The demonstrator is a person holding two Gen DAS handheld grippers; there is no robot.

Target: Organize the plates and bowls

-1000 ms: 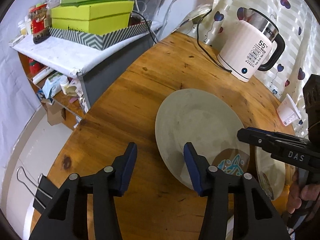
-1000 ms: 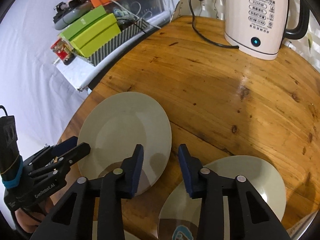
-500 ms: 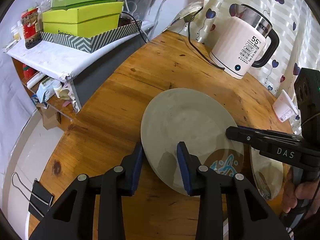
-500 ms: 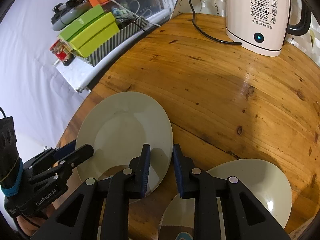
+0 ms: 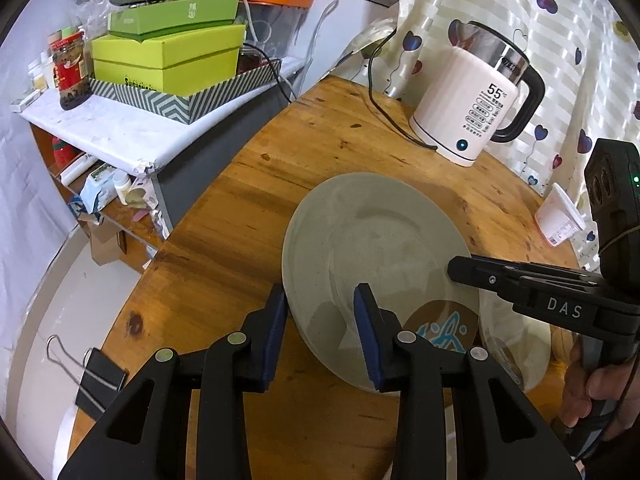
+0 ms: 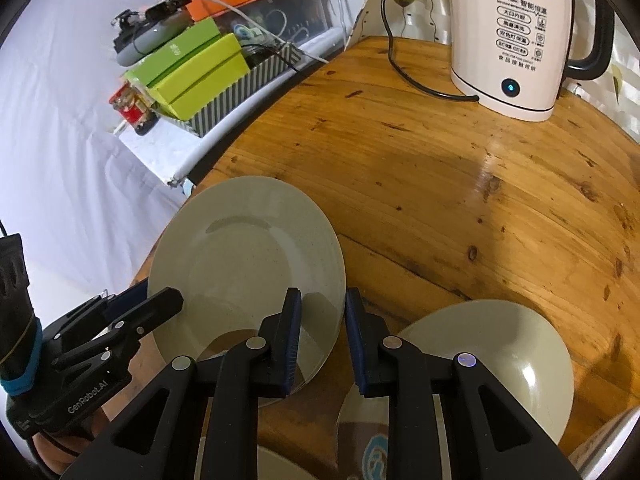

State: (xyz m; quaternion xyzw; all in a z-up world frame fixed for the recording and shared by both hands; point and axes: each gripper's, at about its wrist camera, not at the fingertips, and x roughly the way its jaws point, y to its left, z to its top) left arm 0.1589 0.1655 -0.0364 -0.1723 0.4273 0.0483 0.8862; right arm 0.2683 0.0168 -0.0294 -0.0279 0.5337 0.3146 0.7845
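Pale grey-green plate (image 5: 372, 240), round, tilted on wooden surface (image 5: 248, 208). Left gripper (image 5: 320, 320) pinches its near-left rim; right gripper (image 6: 322, 320) pinches its right rim. Second plate (image 6: 500, 344) beside.

- 2 plates: plain one (image 6: 248, 256) at 9 o'clock, patterned one (image 6: 492, 360) at 4
- 1 kettle (image 6: 516, 32) at 1 o'clock
- 2 green boxes (image 5: 168, 46), 11 o'clock
- 1 binder clip (image 5: 98, 380)

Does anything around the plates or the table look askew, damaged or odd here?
Nothing is spilled or broken. The large plate is tilted rather than flat, its rim between both tongs, left and right. A binder clip sits at the table edge.
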